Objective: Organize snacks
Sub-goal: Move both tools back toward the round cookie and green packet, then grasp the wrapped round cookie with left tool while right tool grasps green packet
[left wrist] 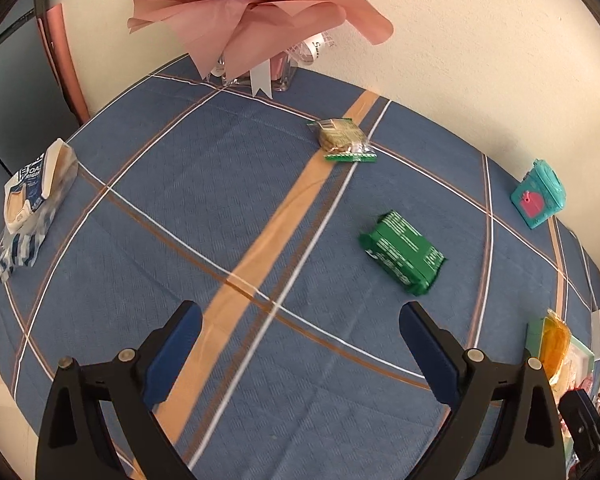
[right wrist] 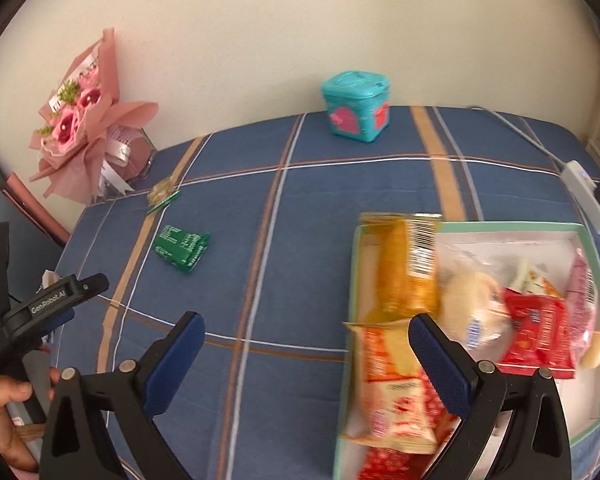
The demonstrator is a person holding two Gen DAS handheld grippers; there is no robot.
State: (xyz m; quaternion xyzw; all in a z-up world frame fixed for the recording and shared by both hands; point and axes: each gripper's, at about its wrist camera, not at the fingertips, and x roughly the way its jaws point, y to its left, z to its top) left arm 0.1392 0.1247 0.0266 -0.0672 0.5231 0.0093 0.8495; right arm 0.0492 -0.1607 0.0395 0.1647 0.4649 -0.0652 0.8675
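A green snack pack point(left wrist: 403, 251) lies on the blue plaid tablecloth point(left wrist: 180, 208), beyond and right of my open, empty left gripper point(left wrist: 300, 316). A clear biscuit pack with green ends point(left wrist: 343, 139) lies farther back. A white and blue bread bag point(left wrist: 32, 200) lies at the far left. In the right wrist view my open, empty right gripper point(right wrist: 306, 326) hovers at the left edge of a green-rimmed tray point(right wrist: 588, 236) that holds an orange pack point(right wrist: 404, 268), red packs point(right wrist: 536, 332) and several other snacks. The green pack point(right wrist: 182, 250) and the biscuit pack point(right wrist: 162, 194) show far left.
A pink flower bouquet point(left wrist: 256, 12) in a clear vase stands at the back by the wall. A teal box with pink hearts point(right wrist: 356, 106) sits at the back edge. A white power strip point(right wrist: 588, 196) lies at the right. The left gripper's body point(right wrist: 48, 312) shows at the left.
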